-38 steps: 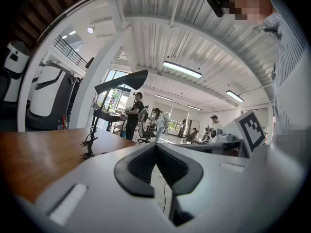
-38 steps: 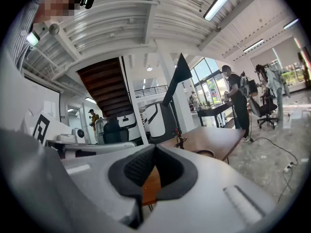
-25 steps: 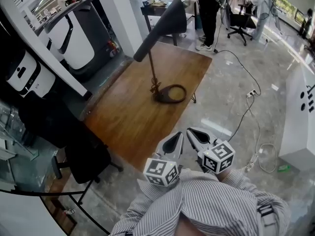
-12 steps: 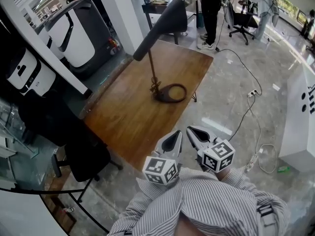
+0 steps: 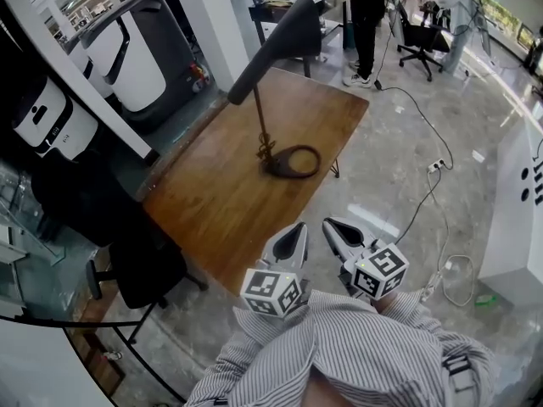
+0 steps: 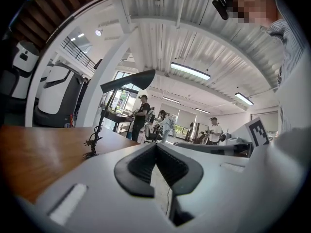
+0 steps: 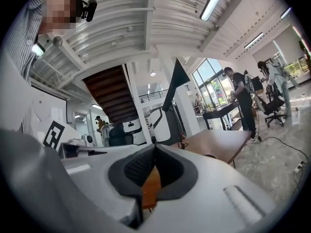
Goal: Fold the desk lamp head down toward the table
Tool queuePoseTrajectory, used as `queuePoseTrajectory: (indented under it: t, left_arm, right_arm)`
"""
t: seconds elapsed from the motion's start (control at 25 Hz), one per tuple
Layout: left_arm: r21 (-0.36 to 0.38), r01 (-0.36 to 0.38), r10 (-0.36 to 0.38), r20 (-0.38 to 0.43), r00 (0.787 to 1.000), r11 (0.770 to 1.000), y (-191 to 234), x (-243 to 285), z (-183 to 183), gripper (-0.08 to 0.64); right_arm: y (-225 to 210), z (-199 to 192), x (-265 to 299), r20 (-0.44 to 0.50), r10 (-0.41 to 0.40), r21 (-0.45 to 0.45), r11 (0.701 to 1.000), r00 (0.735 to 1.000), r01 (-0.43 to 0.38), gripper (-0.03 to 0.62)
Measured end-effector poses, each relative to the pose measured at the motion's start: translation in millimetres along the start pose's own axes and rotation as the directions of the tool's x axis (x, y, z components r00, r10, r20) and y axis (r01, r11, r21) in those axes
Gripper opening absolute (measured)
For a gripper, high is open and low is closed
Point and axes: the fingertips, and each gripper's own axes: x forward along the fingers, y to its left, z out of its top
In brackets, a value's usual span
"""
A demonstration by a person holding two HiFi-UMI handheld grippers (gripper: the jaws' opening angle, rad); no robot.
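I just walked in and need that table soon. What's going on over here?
A person in a striped shirt holds a two-jaw gripper in each hand, close to the body, just short of the wooden table. The left gripper and the right gripper are both shut and hold nothing. The black desk lamp stands further back on the table, with its lamp head raised high and nothing touching it. The folding has not begun.

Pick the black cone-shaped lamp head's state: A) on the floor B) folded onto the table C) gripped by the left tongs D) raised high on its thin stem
D: the black cone-shaped desk lamp head stands high above its dark ring base on the brown wooden table.
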Motion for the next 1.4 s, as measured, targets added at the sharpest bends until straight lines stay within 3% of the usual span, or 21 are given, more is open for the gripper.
queuePoseTrajectory:
  t: [0.28,0.56,0.8,1.12,1.28,1.4]
  left_arm:
    - [0.057,-0.163,0.161,0.04,0.986,0.985,52.8,4.1,11.4,0.003]
    - [0.189,-0.312,0.283,0.166,0.945,0.931,127.4,18.0,79.9,0.071]
    - [0.325,-0.285,0.247,0.153,0.957,0.902,170.9,53.2,116.9,0.118]
    - [0.402,-0.245,0.224,0.098,0.97,0.882,219.3,94.5,138.9,0.152]
    - [0.513,-0.229,0.217,0.084,0.972,0.827,228.7,113.3,150.6,0.192]
    - [0.615,-0.241,0.229,0.1,0.968,0.751,235.3,124.4,167.2,0.214]
  right_arm:
    - [-26.9,-5.3,-2.9,-0.022,-0.019,-0.084,0.996,1.0,0.017,0.0]
    - [-51.5,8.8,41.4,-0.024,-0.044,-0.188,0.981,0.999,0.039,0.002]
    - [-68.1,25.2,104.7,0.006,-0.077,-0.194,0.978,0.997,0.076,0.028]
    - [-83.8,35.9,188.2,-0.021,-0.091,-0.266,0.961,0.996,0.082,0.064]
    - [-92.4,38.2,225.5,-0.05,-0.091,-0.28,0.957,0.995,0.073,0.075]
    - [-101.0,41.0,255.4,-0.081,-0.09,-0.287,0.956,0.993,0.063,0.077]
